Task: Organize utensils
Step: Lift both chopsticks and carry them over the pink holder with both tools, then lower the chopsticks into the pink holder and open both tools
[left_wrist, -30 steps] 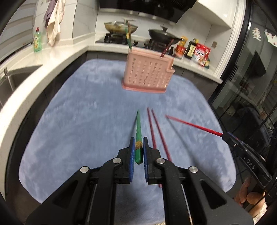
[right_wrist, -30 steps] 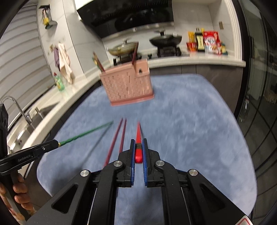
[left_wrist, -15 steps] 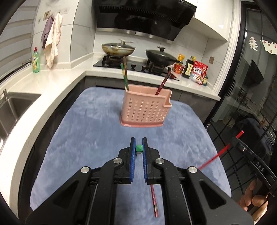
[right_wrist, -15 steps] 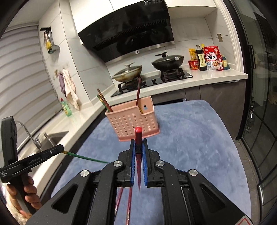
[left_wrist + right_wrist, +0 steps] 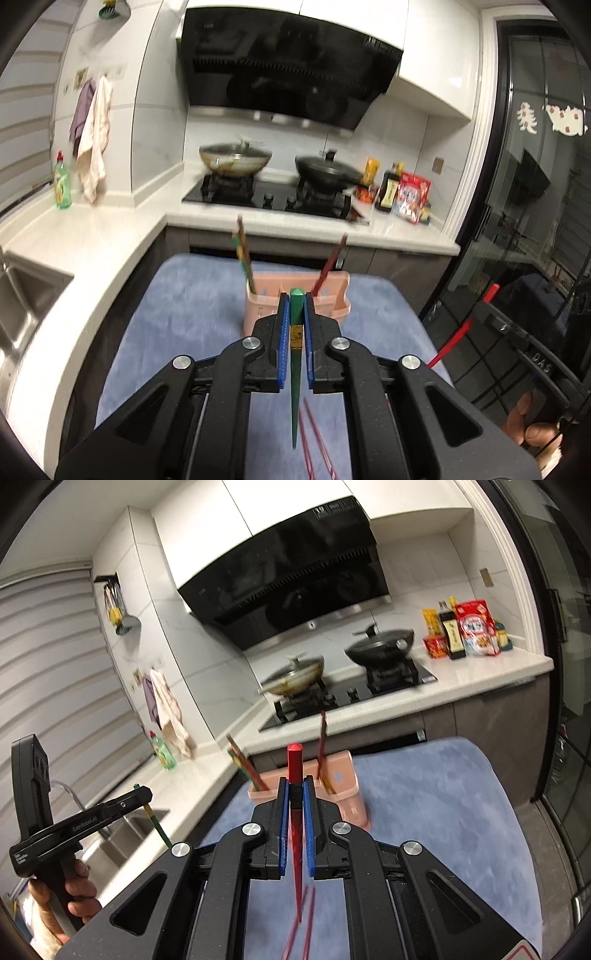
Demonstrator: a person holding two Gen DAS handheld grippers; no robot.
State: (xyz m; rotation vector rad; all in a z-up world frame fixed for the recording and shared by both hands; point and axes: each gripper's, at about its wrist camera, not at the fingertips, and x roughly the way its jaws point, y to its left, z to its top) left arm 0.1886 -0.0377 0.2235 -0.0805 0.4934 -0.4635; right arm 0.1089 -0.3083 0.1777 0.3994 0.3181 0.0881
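Note:
My left gripper (image 5: 295, 314) is shut on a green chopstick (image 5: 295, 373), held raised with its thin tip pointing down. My right gripper (image 5: 294, 794) is shut on a red chopstick (image 5: 295, 834), held the same way. The pink perforated holder (image 5: 332, 302) stands on the blue mat (image 5: 192, 317) beyond both grippers; it holds a green chopstick (image 5: 243, 258) and a dark red one (image 5: 330, 264). Two dark red chopsticks (image 5: 314, 439) lie on the mat below. The holder also shows in the right wrist view (image 5: 343, 790). Each gripper shows in the other's view: the right one (image 5: 484, 306), the left one (image 5: 142, 795).
A white counter (image 5: 92, 236) wraps the left and back, with a sink (image 5: 22, 295), a green soap bottle (image 5: 62, 182), a stove with two pans (image 5: 236, 158) and condiment packs (image 5: 410, 195). A glass door (image 5: 535, 221) stands on the right.
Both grippers have lifted their chopsticks off the mat and tilted up, so the chopsticks now hang tip down. The holder appears nearer and lower in both views.

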